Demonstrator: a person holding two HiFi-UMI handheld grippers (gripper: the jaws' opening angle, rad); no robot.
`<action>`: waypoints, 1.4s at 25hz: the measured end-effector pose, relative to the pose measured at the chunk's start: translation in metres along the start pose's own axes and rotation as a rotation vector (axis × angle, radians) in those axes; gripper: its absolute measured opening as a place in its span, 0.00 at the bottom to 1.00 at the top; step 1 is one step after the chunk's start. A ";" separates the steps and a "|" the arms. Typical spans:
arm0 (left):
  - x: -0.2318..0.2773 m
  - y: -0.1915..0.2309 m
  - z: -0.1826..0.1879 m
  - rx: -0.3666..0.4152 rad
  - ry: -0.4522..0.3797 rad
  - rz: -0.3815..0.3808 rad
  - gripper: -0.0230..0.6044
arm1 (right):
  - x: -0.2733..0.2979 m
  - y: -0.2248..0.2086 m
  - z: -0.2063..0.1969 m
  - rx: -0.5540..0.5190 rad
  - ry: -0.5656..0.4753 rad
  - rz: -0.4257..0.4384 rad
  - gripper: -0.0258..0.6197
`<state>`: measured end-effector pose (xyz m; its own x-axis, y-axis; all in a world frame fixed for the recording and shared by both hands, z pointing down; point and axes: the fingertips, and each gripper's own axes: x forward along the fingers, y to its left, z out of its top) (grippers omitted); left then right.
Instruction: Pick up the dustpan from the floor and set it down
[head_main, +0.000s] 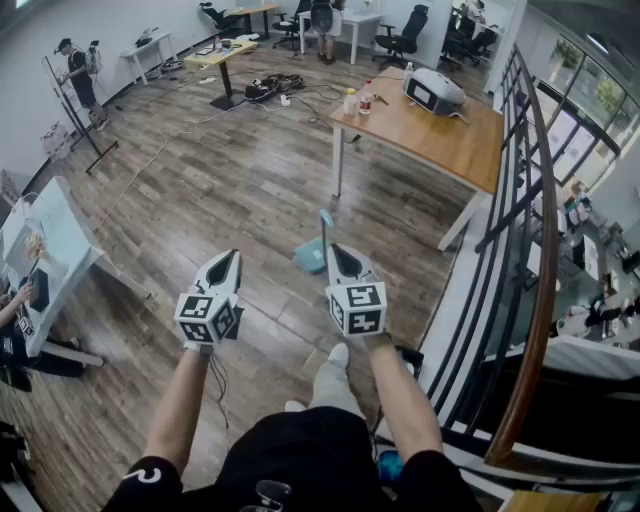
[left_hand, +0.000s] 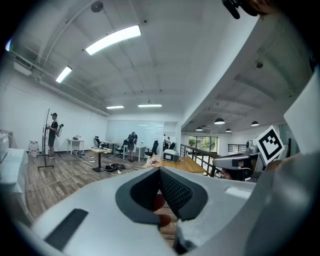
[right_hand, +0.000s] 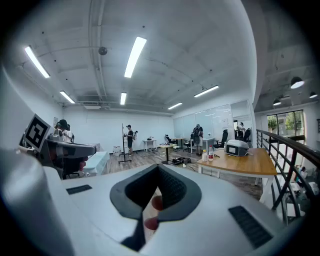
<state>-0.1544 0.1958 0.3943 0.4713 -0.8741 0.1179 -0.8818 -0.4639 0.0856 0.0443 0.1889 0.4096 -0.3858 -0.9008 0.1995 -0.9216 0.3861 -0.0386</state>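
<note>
Dustpan (head_main: 311, 256), pale teal, handle upright, on floor (head_main: 230, 190); left claw (head_main: 232, 256) and right claw (head_main: 336, 250) clenched empty.

The floor (head_main: 220, 190) is wood-grain plank, grey-brown with a soft satin sheen. At one o'clock in the head view, the table (head_main: 440, 140) has a smooth, warm wooden top on white painted legs. The dustpan (head_main: 312, 255), at twelve o'clock just past the right gripper (head_main: 337, 250), looks like smooth pale-blue plastic. That gripper and the left gripper (head_main: 231, 256) have matt white plastic shells, and their pads (left_hand: 176, 192) are dark, rubbery and cross-hatched. At three o'clock the railing (head_main: 548, 260) has dark matt metal bars under a glossy wooden top rail.
</note>
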 end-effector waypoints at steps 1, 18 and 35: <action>0.003 0.002 -0.001 0.001 0.000 0.002 0.03 | 0.004 -0.002 0.000 -0.006 -0.009 -0.003 0.02; 0.113 0.038 0.006 0.014 0.012 0.030 0.03 | 0.090 -0.081 0.008 0.011 -0.017 -0.023 0.02; 0.225 0.037 0.048 0.019 0.010 0.071 0.03 | 0.158 -0.169 0.045 0.006 -0.007 0.028 0.02</action>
<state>-0.0825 -0.0251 0.3761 0.4071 -0.9037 0.1328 -0.9134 -0.4030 0.0577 0.1373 -0.0275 0.4031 -0.4115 -0.8910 0.1917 -0.9108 0.4099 -0.0502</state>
